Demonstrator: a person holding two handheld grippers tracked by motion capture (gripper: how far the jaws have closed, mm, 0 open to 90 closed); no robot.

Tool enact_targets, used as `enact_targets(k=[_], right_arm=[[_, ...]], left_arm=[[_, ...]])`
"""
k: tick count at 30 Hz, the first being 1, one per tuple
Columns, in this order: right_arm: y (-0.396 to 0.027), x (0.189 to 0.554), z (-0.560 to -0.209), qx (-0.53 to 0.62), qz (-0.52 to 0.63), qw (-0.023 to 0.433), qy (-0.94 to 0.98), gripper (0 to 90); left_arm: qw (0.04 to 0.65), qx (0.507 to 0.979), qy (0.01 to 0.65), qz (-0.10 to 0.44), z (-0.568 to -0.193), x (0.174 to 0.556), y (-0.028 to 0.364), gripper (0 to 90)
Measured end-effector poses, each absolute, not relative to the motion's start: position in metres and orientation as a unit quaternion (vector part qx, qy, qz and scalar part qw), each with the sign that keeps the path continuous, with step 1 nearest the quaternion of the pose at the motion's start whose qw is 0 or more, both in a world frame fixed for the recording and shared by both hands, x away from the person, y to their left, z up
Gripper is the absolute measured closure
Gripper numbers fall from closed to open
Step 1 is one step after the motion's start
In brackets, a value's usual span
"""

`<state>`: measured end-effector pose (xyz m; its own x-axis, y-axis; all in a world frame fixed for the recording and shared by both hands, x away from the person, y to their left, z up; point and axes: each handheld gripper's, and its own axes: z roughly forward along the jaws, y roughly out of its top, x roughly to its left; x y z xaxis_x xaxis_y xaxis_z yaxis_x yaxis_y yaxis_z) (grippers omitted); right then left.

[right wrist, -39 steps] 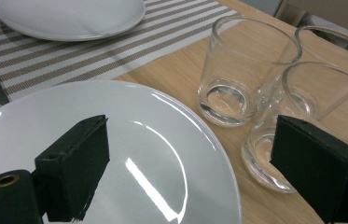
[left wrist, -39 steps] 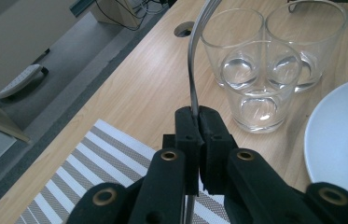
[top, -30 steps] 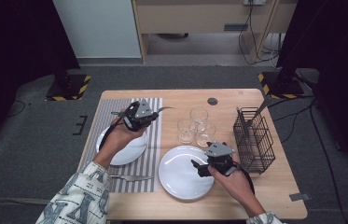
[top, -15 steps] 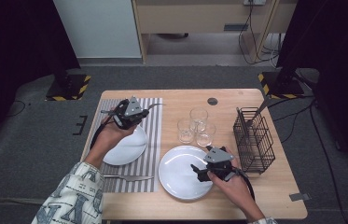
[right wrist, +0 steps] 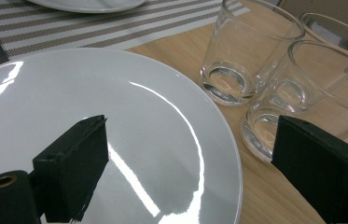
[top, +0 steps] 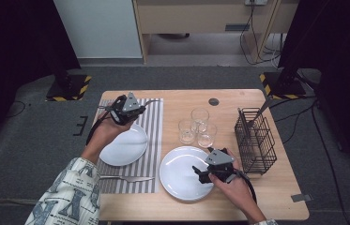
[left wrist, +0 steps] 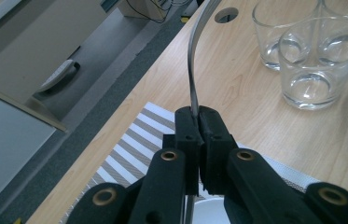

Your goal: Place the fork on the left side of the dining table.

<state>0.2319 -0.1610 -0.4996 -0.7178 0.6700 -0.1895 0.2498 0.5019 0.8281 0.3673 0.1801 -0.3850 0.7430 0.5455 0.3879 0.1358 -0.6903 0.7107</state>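
So the left gripper is clenching a thin metal utensil by one end, jaws pinched right on its edge. It's hanging in the air over the striped mat, past the small plate, with the long end sticking out toward the glasses. Can't tell if it's a knife or a spoon; the far end is running out of the left gripper view.

The risk I'm seeing: that's a skinny, slick strip held at one end, so it's probably going to pivot or slide in the pads if the hand swings fast. And the free end is pointing at the glasses, so a careless sweep toward the rack could be clipping one.

The right gripper is hovering wide open over the big plate, grasping nothing. If it drops, a jaw is knocking the plate.
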Motion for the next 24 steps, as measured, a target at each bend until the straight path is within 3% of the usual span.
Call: enact_targets(k=[24], right_arm=[[-0.165,0.234,-0.497,0.279,0.425,0.258,0.822,10.8]], left_arm=[[0.325,0.871,0.215,0.300,-0.396,0.408,0.207,87.6]])
